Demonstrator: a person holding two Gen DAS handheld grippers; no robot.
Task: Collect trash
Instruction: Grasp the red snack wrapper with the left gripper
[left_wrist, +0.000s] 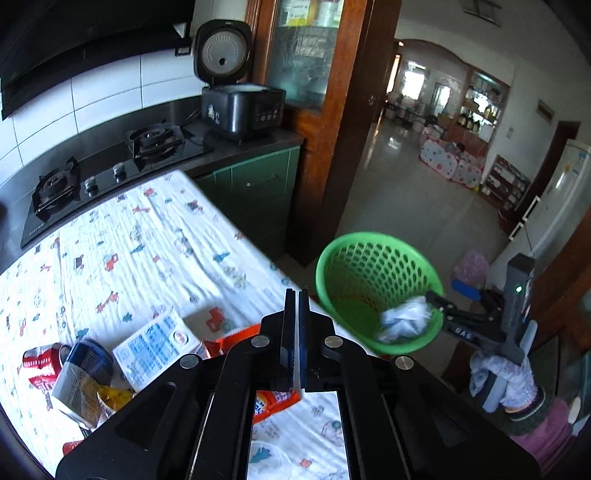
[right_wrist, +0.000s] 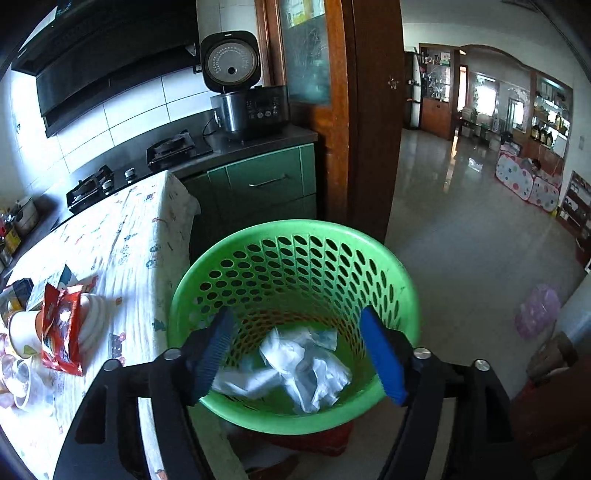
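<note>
A green perforated basket (right_wrist: 295, 258) stands beside the table's right end, with crumpled white plastic (right_wrist: 299, 369) inside. My right gripper (right_wrist: 299, 354) is open and empty over the basket's near rim; it also shows in the left wrist view (left_wrist: 439, 306) at the basket (left_wrist: 369, 273). My left gripper (left_wrist: 296, 332) is shut and empty above the table. Below it lie an orange wrapper (left_wrist: 273, 400), a white-blue packet (left_wrist: 155, 347), a crushed red can (left_wrist: 42, 365) and a dark bag (left_wrist: 85, 376). A red wrapper (right_wrist: 61, 328) and paper cups (right_wrist: 26, 332) show in the right wrist view.
The table has a white printed cloth (left_wrist: 147, 240). Behind it are a gas stove (left_wrist: 110, 170), a black rice cooker (left_wrist: 240, 103) with its lid up and green cabinets (right_wrist: 266, 181). A wooden door frame (right_wrist: 369, 110) opens to a tiled hall. A clear lid (left_wrist: 269, 458) lies near.
</note>
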